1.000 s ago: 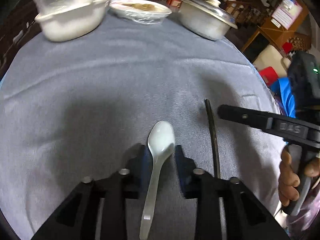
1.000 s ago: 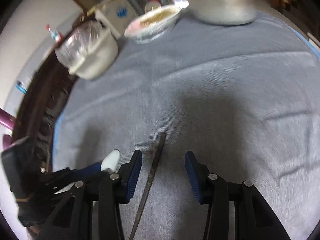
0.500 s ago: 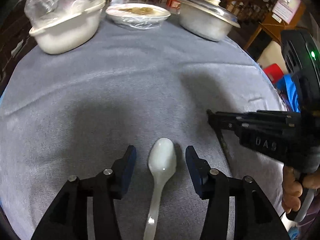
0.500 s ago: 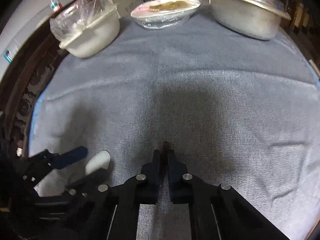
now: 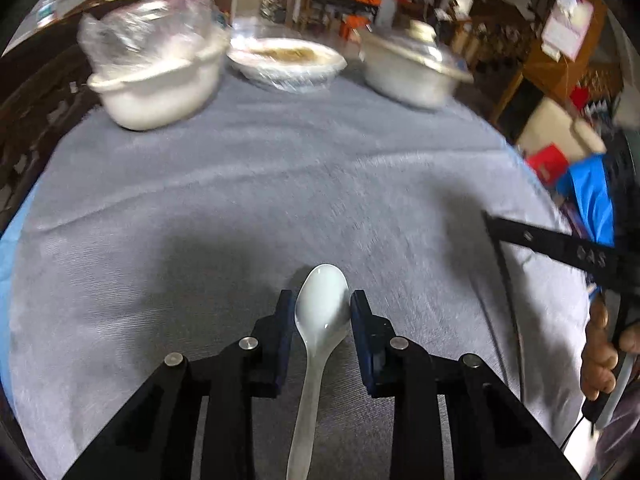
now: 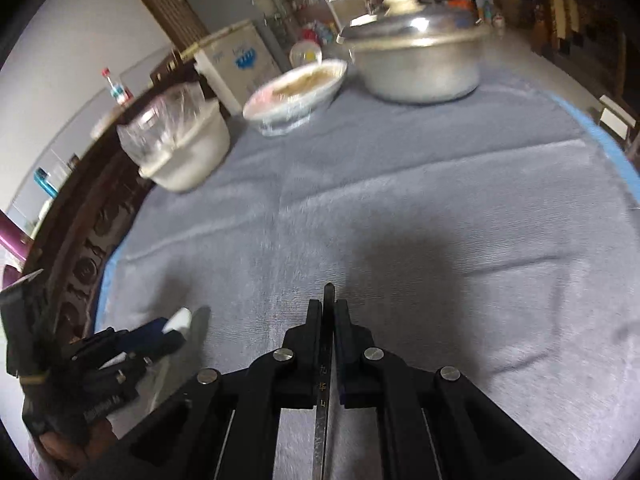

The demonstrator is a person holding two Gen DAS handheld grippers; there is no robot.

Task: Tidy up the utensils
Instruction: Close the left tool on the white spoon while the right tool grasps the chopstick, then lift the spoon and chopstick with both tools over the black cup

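A white ceramic spoon [image 5: 320, 312] lies between the fingers of my left gripper [image 5: 322, 304], bowl forward; the pads touch the bowl's sides and hold it above the grey cloth. Its tip also shows in the right wrist view [image 6: 179, 319]. My right gripper [image 6: 328, 312] is shut on a dark chopstick [image 6: 327, 300] whose tip sticks out past the fingertips, lifted off the cloth. In the left wrist view the right gripper [image 5: 490, 220] is at the far right with the thin chopstick [image 5: 510, 288] hanging from it.
A grey cloth [image 5: 280, 184] covers the round table. At the far edge stand a white pot wrapped in plastic [image 5: 156, 80], a film-covered bowl of food [image 5: 286, 62] and a lidded metal pot [image 6: 416, 60]. A carved wooden chair back [image 6: 84, 264] lies left.
My left gripper closed on the spoon's bowl and lifted it. My right gripper stayed shut on the chopstick and raised it off the cloth, moving right.
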